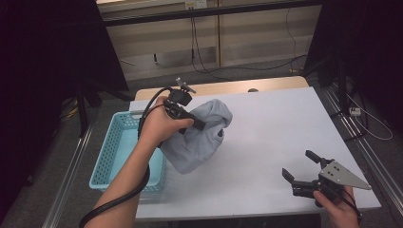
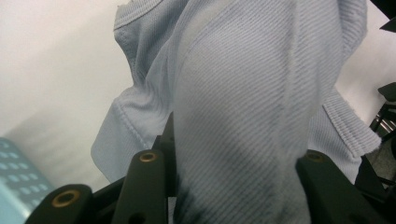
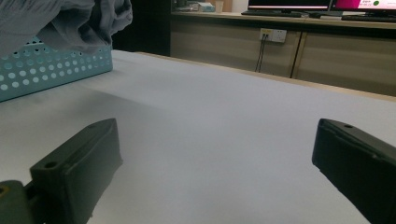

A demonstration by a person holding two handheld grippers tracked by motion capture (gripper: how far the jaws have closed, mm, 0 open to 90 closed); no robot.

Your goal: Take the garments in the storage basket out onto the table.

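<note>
The left tool [image 1: 202, 124] is squeezing a bunch of light blue cloth [image 1: 204, 135] between its two black jaws. The cloth hangs down from it, up off the white table [image 1: 275, 128], just beside the blue basket [image 1: 111, 152]. The right tool [image 1: 300, 170] sits low near the front right corner of the table. Its jaws are wide apart and hold nothing.

Pale blue ribbed garment [image 1: 202, 135] hangs bunched (lifted) beside the basket [image 1: 110, 147].
</note>
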